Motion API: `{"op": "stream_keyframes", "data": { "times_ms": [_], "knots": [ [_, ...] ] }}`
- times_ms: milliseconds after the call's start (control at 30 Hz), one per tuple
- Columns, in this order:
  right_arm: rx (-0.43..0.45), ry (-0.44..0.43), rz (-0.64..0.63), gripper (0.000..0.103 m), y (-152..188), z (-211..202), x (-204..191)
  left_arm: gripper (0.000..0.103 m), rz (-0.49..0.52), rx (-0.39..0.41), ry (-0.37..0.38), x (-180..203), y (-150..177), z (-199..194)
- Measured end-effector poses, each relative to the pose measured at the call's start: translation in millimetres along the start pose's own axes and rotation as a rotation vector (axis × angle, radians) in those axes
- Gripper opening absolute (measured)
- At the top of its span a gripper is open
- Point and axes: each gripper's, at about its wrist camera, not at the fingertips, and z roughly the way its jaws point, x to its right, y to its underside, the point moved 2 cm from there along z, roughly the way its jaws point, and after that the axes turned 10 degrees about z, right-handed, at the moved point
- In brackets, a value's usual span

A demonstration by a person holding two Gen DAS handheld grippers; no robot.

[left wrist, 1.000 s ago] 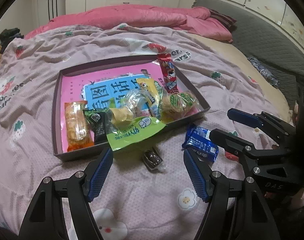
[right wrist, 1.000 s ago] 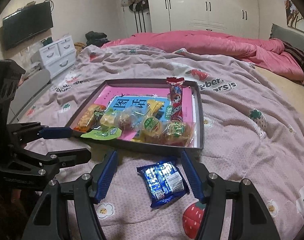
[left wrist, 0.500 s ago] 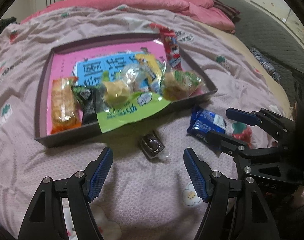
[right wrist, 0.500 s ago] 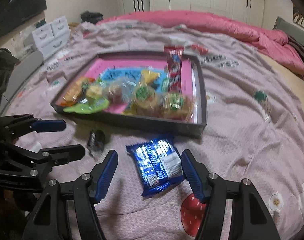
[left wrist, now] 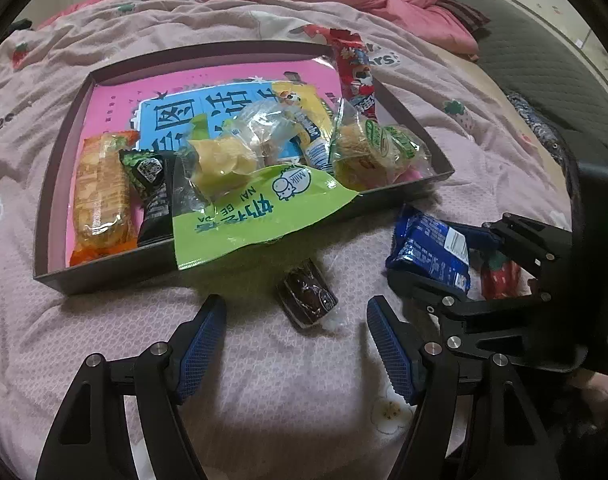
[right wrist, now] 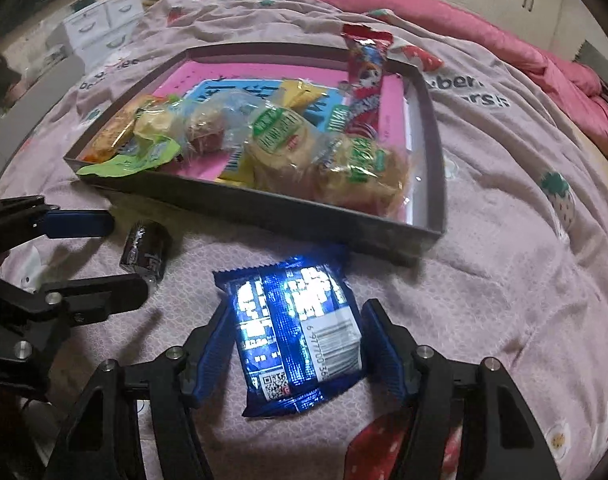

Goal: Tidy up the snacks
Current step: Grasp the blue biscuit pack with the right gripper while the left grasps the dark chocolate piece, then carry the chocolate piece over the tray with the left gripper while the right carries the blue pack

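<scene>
A dark shallow tray with a pink-and-blue bottom lies on the bed and holds several snack packets. A small dark brown wrapped snack lies on the bedspread just ahead of my open left gripper, between its fingertips' lines. A blue snack packet lies in front of the tray. My open right gripper straddles the packet, one finger on each side, not closed on it.
A lime green packet hangs over the tray's near wall. A tall red packet leans at the tray's far right corner. The bedspread is pink with strawberry prints. A pink duvet lies behind.
Both grippers have moved forward and down toward the bed. The right gripper's fingers now flank the blue packet; the brown snack sits closer to the left gripper.
</scene>
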Motion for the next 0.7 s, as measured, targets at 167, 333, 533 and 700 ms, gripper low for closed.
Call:
{"op": "stream_keyframes", "data": {
  "times_ms": [167, 333, 533, 700],
  "knots": [
    [0.008, -0.025, 0.001, 0.053, 3.6, -7.7, 0.6, 0.075, 0.005, 0.007, -0.004, 0.3, -0.7, 5.1],
    [0.037, -0.039, 0.008, 0.052, 5.9, -19.1, -1.7, 0.06, 0.018, 0.009, -0.022, 2.0, -1.8, 9.7],
    [0.119, -0.077, 0.065, 0.052, 3.5, -41.5, 3.0, 0.035, 0.041, 0.017, -0.024, -2.6, -3.7, 8.8],
    [0.197, -0.126, 0.126, 0.052, -4.2, -57.8, 11.3, 0.035, 0.036, 0.037, -0.014, -5.2, -3.6, -4.0]
  ]
}}
